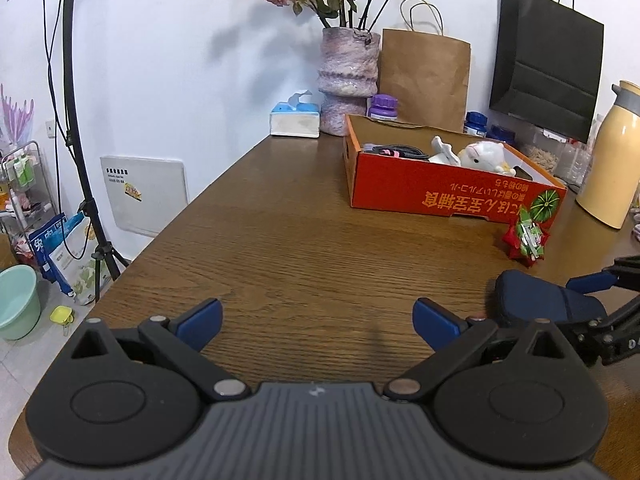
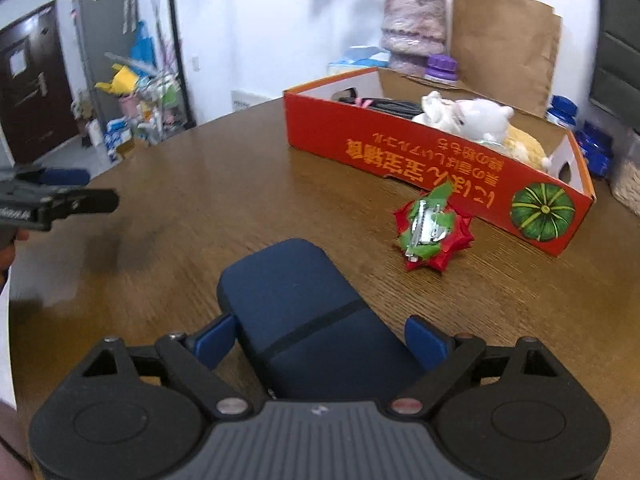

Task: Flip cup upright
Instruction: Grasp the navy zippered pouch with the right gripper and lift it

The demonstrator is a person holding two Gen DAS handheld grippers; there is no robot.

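Now right claw (image 2: 320, 344) straddles cup (image 2: 304, 312) (lying sideways)

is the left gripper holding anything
No: the left gripper is open, with only bare wooden table between its blue fingers, while the dark blue cup lies off to its right.

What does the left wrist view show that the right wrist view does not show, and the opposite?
Only the left wrist view shows the yellow thermos, the black bag and the open left gripper over bare table. Only the right wrist view shows the brown door and the right gripper around the dark blue cup. Both show the cup, red box and red-green ornament.
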